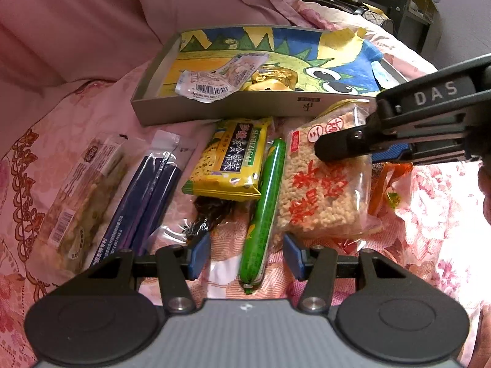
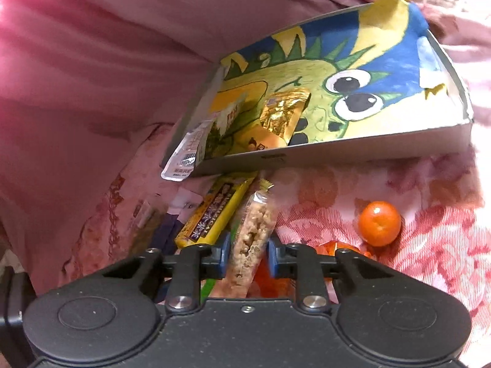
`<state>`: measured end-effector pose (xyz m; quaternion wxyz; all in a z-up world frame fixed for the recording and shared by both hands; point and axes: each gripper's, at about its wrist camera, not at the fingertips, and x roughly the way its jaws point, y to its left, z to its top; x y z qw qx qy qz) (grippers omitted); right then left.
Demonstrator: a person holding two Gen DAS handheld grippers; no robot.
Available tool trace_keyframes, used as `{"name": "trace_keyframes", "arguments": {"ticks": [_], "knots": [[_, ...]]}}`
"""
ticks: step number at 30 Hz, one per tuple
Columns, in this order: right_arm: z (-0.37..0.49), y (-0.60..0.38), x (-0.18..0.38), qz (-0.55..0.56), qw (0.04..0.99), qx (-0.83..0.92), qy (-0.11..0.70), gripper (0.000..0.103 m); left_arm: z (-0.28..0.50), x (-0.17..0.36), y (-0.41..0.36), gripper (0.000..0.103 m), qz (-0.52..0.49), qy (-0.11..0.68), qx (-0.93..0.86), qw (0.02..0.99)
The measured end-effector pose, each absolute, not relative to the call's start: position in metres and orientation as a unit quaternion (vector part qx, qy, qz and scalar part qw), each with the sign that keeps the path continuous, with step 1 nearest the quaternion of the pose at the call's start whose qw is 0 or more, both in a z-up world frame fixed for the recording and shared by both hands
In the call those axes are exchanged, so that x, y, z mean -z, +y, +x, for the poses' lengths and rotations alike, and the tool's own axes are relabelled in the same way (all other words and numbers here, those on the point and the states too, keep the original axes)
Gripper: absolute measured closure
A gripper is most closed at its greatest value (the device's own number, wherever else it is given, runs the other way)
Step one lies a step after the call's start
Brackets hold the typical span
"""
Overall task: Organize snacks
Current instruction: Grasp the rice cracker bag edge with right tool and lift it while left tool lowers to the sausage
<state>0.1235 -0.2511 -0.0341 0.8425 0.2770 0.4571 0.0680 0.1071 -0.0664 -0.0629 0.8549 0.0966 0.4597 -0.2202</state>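
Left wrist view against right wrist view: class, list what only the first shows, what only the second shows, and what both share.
Only the left wrist view shows the green sausage stick, the dark blue sachets and the right gripper from outside. Only the right wrist view shows the small orange. Both show the grey tray with its dinosaur picture, the yellow packet and the puffed rice bar.

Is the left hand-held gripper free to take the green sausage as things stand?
Probably yes: the left hand-held gripper stands open astride the green sausage, with nothing lying on top.
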Motion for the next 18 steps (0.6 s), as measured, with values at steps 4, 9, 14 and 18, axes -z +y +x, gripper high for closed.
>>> {"name": "trace_keyframes", "arguments": {"ticks": [4,9,14,18], "knots": [[0.117,-0.255,0.026,0.278,0.849,-0.064,0.445,0.079,0.108,0.06,-0.062,0.046,0.079,0.46,0.22,0.856],[0.101,-0.268,-0.003,0.248,0.876,-0.059,0.41,0.081,0.112,0.059,-0.058,0.046,0.056,0.461,0.218,0.859],[0.083,-0.283,-0.015,0.264,0.878,-0.059,0.394,0.081,0.116,0.061,-0.069,0.047,0.072,0.444,0.224,0.865],[0.083,-0.281,-0.013,0.255,0.878,-0.055,0.402,0.081,0.116,0.059,-0.08,0.047,0.093,0.413,0.243,0.873]]}}
